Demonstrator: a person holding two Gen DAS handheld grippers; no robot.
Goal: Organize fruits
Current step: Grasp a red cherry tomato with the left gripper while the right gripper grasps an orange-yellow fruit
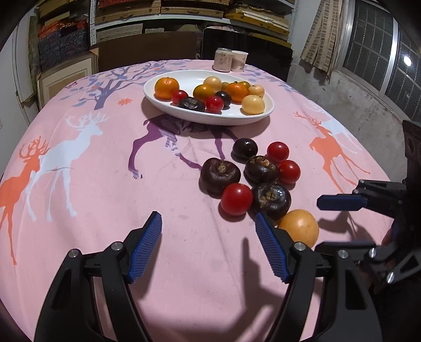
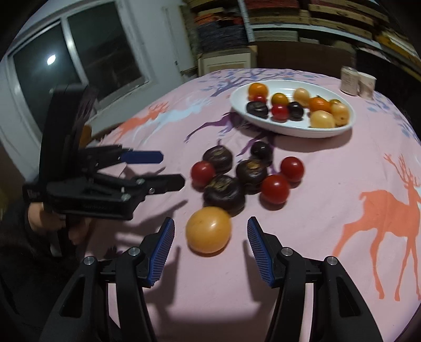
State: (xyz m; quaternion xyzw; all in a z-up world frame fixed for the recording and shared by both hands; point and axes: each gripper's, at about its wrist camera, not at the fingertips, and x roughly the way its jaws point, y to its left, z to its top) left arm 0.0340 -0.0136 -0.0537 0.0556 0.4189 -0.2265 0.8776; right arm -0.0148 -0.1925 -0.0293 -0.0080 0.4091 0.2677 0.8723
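Note:
A white oval plate [image 1: 223,119] [image 2: 294,130] at the far middle of the table holds several oranges, yellow fruits, red tomatoes and dark fruits. Loose on the pink cloth lie several dark purple fruits [image 1: 219,175] [image 2: 223,193], three red tomatoes [image 1: 236,199] [image 2: 275,188] and a yellow-orange fruit [image 1: 300,227] [image 2: 208,229]. My left gripper [image 1: 208,236] [image 2: 168,169] is open and empty, left of the yellow-orange fruit. My right gripper [image 2: 210,234] [image 1: 326,223] is open with its fingers on either side of the yellow-orange fruit, apart from it.
A can [image 1: 223,60] [image 2: 348,80] and a paper cup [image 1: 239,61] [image 2: 366,83] stand at the table's far edge behind the plate. A dark chair back [image 1: 247,50] stands beyond. Shelves of boxes [image 1: 163,13] fill the back wall.

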